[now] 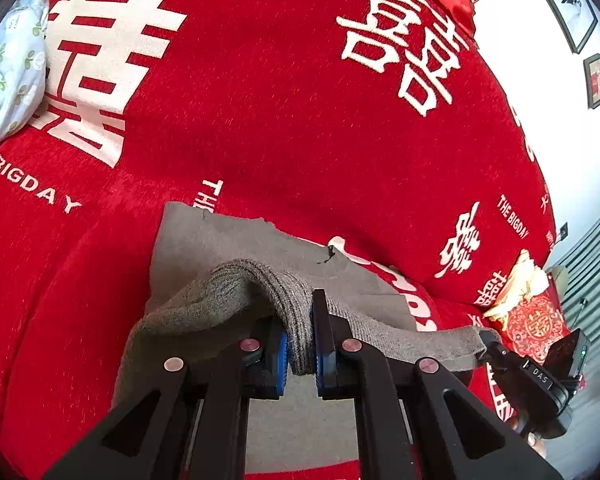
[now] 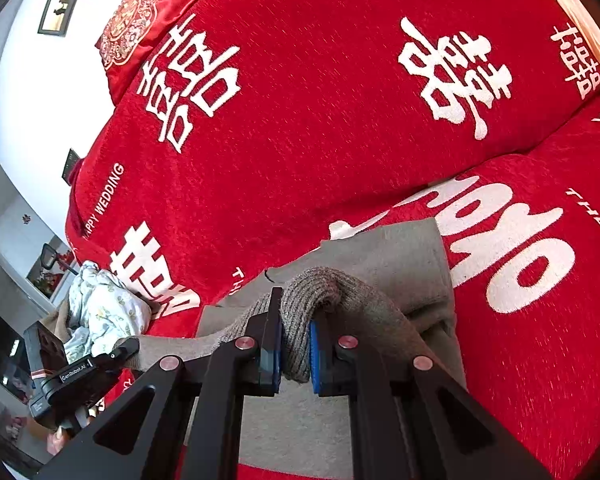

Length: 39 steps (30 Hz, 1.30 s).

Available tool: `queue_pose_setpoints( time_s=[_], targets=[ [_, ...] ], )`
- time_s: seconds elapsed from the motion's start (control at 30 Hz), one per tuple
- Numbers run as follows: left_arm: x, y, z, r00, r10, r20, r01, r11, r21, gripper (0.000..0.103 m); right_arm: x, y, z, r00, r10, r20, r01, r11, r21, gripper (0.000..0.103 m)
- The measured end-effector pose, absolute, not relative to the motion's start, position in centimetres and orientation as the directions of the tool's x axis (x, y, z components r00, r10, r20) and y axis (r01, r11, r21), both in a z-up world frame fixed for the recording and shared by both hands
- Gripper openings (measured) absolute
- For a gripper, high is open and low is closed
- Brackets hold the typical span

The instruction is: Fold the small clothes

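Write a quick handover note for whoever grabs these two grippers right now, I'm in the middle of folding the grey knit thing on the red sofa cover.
Left gripper: shut on the ribbed edge of the grey knit garment.
Right gripper: shut on the same ribbed edge, further along.
The garment's far part lies flat on the red cover; the gripped edge is lifted.
Done: both corners gripped and raised. Left: carry the edge over, lay it down, release, probably fold again.

Both grippers (image 1: 300, 344) (image 2: 294, 348) are black, with blue pads (image 1: 283, 356), pink round screws (image 1: 249, 345) and white lettering.
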<state>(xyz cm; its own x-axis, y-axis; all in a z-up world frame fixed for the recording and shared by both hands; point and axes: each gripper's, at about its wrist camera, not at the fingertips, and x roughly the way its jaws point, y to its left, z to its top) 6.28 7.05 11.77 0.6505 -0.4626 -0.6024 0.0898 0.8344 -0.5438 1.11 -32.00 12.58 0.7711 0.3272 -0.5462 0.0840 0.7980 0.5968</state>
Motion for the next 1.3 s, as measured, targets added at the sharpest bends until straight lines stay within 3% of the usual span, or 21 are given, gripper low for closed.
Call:
queue_pose_setpoints(
  time_s=[1.3],
  targets=[
    [16.1,4.6,7.7,0.585,-0.411,-0.699,0.056,0.881,-0.470,0.011,11.3,-33.5,7.3,0.688,0.304,-0.659,0.182,0.807,0.562,0.011]
  ],
)
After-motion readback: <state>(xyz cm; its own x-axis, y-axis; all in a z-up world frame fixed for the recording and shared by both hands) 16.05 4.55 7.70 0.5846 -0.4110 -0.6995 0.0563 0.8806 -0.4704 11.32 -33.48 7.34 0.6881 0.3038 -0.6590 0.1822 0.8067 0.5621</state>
